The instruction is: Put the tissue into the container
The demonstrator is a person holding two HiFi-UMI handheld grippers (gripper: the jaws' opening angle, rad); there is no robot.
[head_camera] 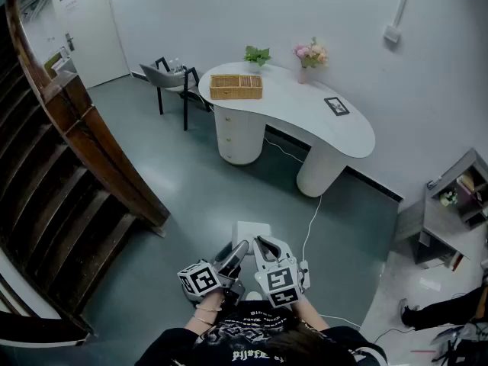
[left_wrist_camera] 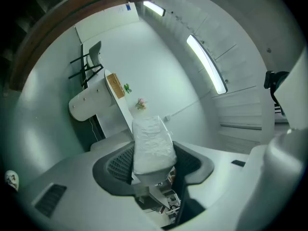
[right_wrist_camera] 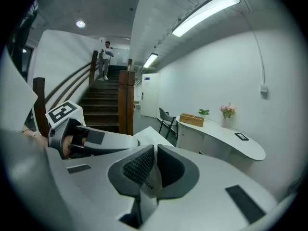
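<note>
Left gripper view | left gripper (left_wrist_camera: 154, 153) jaws wide on crinkly white tissue pack (left_wrist_camera: 151, 131) | right gripper (right_wrist_camera: 154, 153) jaws pinch its edge

head cam sits above the person, faces forward and steeply down, table (head_camera: 305, 109) far off. left tool (left_wrist_camera: 153, 148) cam rolled sideways, right tool (right_wrist_camera: 155, 150) cam upright; both hug their jaws. all three share table, chair (head_camera: 171, 78), basket (head_camera: 235, 87).
</note>
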